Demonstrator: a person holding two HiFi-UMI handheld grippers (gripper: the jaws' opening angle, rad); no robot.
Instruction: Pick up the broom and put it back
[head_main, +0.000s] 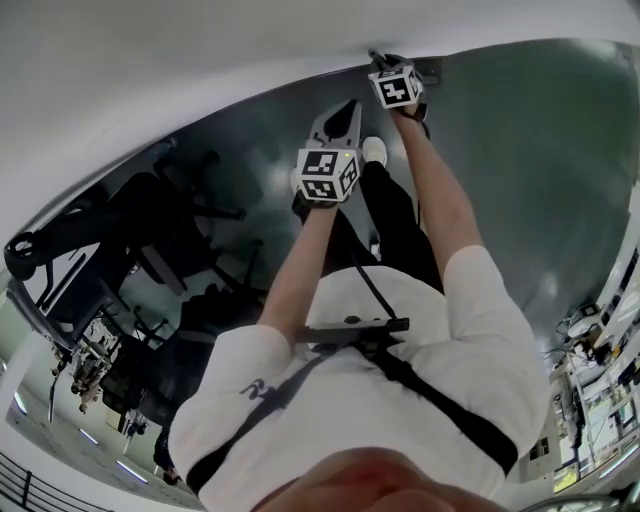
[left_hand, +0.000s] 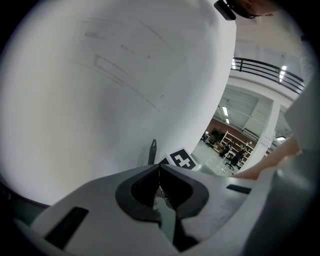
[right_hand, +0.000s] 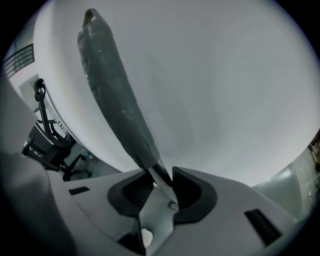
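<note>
The broom's handle (right_hand: 120, 105), a long grey shaft with a wrapped, thicker upper part, rises in front of a white wall in the right gripper view. My right gripper (right_hand: 162, 180) is shut on its thin lower end. In the head view the right gripper (head_main: 385, 62) reaches out to the foot of the wall, its marker cube (head_main: 396, 87) facing up. My left gripper (head_main: 350, 108) hovers just short of it, lower left. The left gripper (left_hand: 159, 174) has its pads together with nothing between them. Its view catches the right cube (left_hand: 181, 159) and a dark slim tip (left_hand: 152, 150) beside it.
The white wall (head_main: 200, 60) curves across the top, meeting a dark glossy floor (head_main: 520, 170). Black office chairs (head_main: 150, 250) stand at the left. Shelving and clutter (head_main: 595, 390) sit at the right edge. The person's white shoe (head_main: 373, 150) rests below the grippers.
</note>
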